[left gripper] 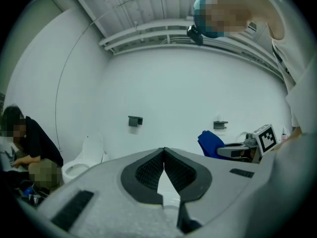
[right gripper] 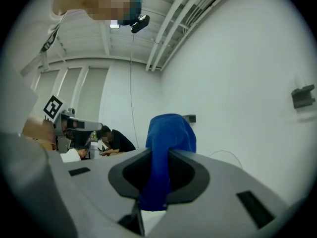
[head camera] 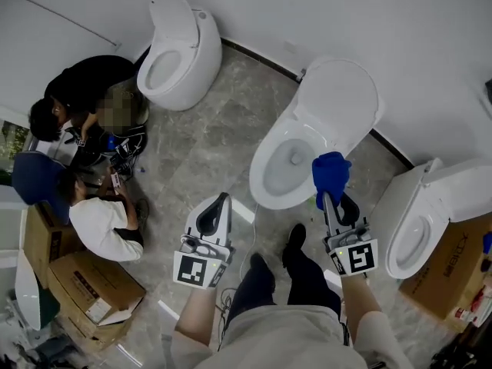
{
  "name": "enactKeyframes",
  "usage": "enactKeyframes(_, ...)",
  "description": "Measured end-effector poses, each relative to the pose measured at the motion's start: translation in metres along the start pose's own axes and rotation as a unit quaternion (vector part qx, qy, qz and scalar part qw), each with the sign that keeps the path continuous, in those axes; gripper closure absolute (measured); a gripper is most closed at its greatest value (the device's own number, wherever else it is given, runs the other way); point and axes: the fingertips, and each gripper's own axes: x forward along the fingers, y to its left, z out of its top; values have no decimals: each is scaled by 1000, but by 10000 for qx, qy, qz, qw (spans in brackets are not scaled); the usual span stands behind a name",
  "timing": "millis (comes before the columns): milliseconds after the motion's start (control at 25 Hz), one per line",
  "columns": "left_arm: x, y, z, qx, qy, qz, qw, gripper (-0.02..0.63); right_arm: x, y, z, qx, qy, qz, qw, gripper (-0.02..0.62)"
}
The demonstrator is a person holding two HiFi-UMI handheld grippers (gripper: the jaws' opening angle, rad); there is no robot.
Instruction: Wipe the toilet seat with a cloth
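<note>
A white toilet (head camera: 338, 102) stands in front of me in the head view, lid up, its seat ring (head camera: 265, 148) open around the bowl. My right gripper (head camera: 327, 196) is shut on a blue cloth (head camera: 331, 173), which hangs over the near right rim of the seat. In the right gripper view the cloth (right gripper: 168, 133) bulges up out of the shut right gripper (right gripper: 159, 155). My left gripper (head camera: 223, 198) hovers to the left of the bowl, over the floor, shut and holding nothing. In the left gripper view, the left gripper (left gripper: 163, 151) has its tips touching.
A second toilet (head camera: 178, 52) stands at the back left and a third (head camera: 430, 217) at the right. Two people (head camera: 84, 106) crouch at the left beside cardboard boxes (head camera: 88, 283). Another box (head camera: 453, 264) sits at the far right. My shoes (head camera: 295, 241) are below the bowl.
</note>
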Motion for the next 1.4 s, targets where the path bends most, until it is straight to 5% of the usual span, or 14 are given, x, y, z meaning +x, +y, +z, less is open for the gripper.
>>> enactKeyframes(240,-45,-10,105,-75,-40,183,9998,597,-21,46,107,636,64,284,9976,528)
enactKeyframes(480,-92,-33,169,-39,-135,194,9997,597,-58,83,147,1220,413,190,9915,528)
enactKeyframes(1400,-164,-26,187,-251,-148,140,9995,597,-84,161,194,709,405,317,9962,528)
